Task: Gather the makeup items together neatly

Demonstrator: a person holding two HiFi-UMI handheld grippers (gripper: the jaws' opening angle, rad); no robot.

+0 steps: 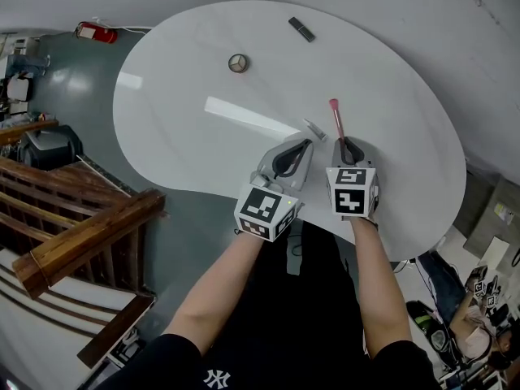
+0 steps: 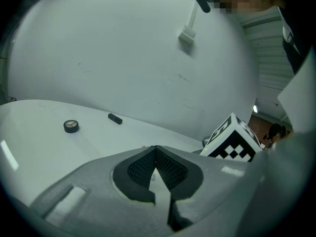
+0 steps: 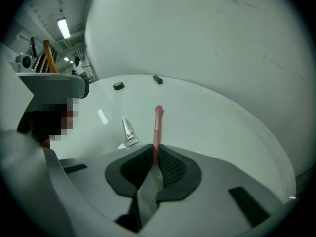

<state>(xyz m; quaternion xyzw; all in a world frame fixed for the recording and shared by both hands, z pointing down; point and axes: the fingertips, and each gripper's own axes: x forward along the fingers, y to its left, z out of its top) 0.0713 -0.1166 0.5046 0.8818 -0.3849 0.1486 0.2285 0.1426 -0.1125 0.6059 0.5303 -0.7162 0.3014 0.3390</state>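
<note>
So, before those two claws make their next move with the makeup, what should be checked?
1. Right gripper clamped on pink brush: ok.
2. Left gripper shut, holding nothing: ok.
3. Bare table beside small tube for the brush: ok.
4. Items gathered: not ok; round compact and dark stick lie far across.
5. Brush tip touching table: cannot tell.

Head view looks steeply down; both gripper views skim the table (image 1: 187, 63) (shared).
</note>
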